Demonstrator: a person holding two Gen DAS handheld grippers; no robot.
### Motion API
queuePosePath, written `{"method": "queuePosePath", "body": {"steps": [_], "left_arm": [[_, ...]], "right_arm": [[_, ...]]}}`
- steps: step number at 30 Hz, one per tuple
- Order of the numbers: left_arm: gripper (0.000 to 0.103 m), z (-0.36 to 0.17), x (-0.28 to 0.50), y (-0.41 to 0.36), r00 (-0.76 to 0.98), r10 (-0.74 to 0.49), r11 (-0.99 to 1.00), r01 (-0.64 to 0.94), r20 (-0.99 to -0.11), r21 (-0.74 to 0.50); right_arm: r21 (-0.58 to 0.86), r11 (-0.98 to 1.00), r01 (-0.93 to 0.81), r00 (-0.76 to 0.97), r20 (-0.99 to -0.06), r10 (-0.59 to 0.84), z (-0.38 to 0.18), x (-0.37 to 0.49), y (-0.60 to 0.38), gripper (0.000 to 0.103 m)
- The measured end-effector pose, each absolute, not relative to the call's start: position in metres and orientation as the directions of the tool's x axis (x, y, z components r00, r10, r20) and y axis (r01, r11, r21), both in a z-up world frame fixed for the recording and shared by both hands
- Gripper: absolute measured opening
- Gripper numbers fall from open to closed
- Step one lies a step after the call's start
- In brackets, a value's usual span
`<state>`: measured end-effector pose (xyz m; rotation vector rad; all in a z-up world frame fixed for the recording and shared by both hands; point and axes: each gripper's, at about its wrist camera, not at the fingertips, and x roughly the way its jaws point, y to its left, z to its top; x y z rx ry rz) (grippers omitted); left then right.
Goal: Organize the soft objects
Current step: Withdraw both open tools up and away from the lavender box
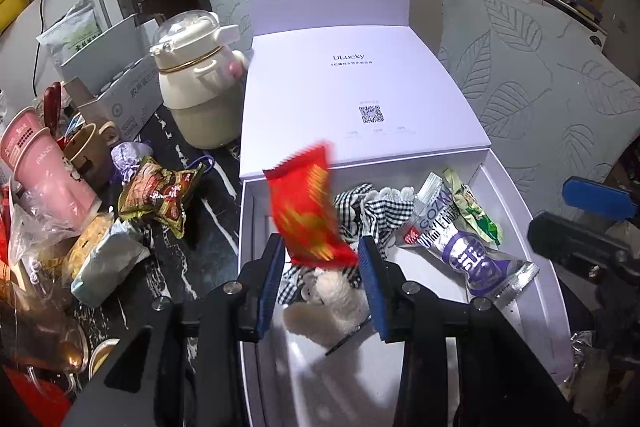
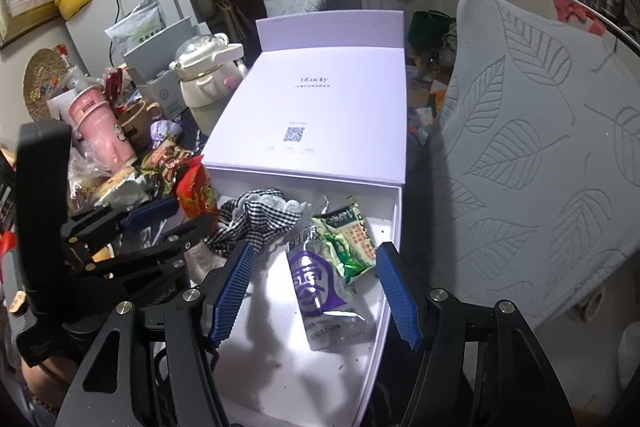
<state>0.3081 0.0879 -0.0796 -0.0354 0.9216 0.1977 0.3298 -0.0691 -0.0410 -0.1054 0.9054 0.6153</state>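
An open white box (image 1: 520,211) holds a black-and-white checked cloth (image 1: 376,211), a white plush toy (image 1: 332,299), a silver-and-purple packet (image 1: 468,251) and a green packet (image 1: 476,211). My left gripper (image 1: 320,243) hangs over the box's left half, shut on the lower end of a red snack packet (image 1: 304,203). The packet stands up from the pads and is blurred. My right gripper (image 2: 316,247) is open above the silver-and-purple packet (image 2: 320,291) and the green packet (image 2: 348,239), with neither gripped. The right wrist view shows the left gripper (image 2: 180,215) with the red packet (image 2: 196,191) at the box's left edge.
The box's lid (image 1: 360,87) lies flat behind it. On the dark table to the left are a brown-green snack packet (image 1: 160,195), a lilac sachet (image 1: 128,159), a pale packet (image 1: 108,267), pink cups (image 1: 44,171) and a cream bottle (image 1: 200,87). Leaf-patterned cushions (image 1: 540,87) stand to the right.
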Motion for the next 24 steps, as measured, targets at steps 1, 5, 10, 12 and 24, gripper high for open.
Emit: {"method": "queuePosePath", "body": {"steps": [1, 5, 10, 12, 24], "left_arm": [[0.038, -0.078, 0.307, 0.087, 0.588, 0.152, 0.981, -0.185, -0.794, 0.051], [0.038, -0.069, 0.3, 0.087, 0.59, 0.158, 0.979, -0.198, -0.792, 0.048], [0.038, -0.054, 0.291, 0.085, 0.607, 0.167, 0.977, -0.208, -0.777, 0.048], [0.038, -0.045, 0.287, 0.083, 0.614, 0.174, 0.976, -0.211, -0.77, 0.053], [0.038, 0.017, 0.242, 0.068, 0.697, 0.198, 0.973, -0.223, -0.689, 0.054]], "right_arm": [[0.167, 0.825, -0.54, 0.462, -0.76, 0.457, -0.039, 0.329, -0.07, 0.064], [0.169, 0.827, -0.536, 0.482, -0.744, 0.463, -0.029, 0.322, -0.075, 0.071], [0.16, 0.825, -0.542, 0.503, -0.725, 0.471, -0.015, 0.311, -0.081, 0.071], [0.152, 0.826, -0.543, 0.516, -0.716, 0.471, -0.008, 0.306, -0.084, 0.071], [0.109, 0.825, -0.554, 0.603, -0.631, 0.488, 0.042, 0.265, -0.102, 0.075]]}}
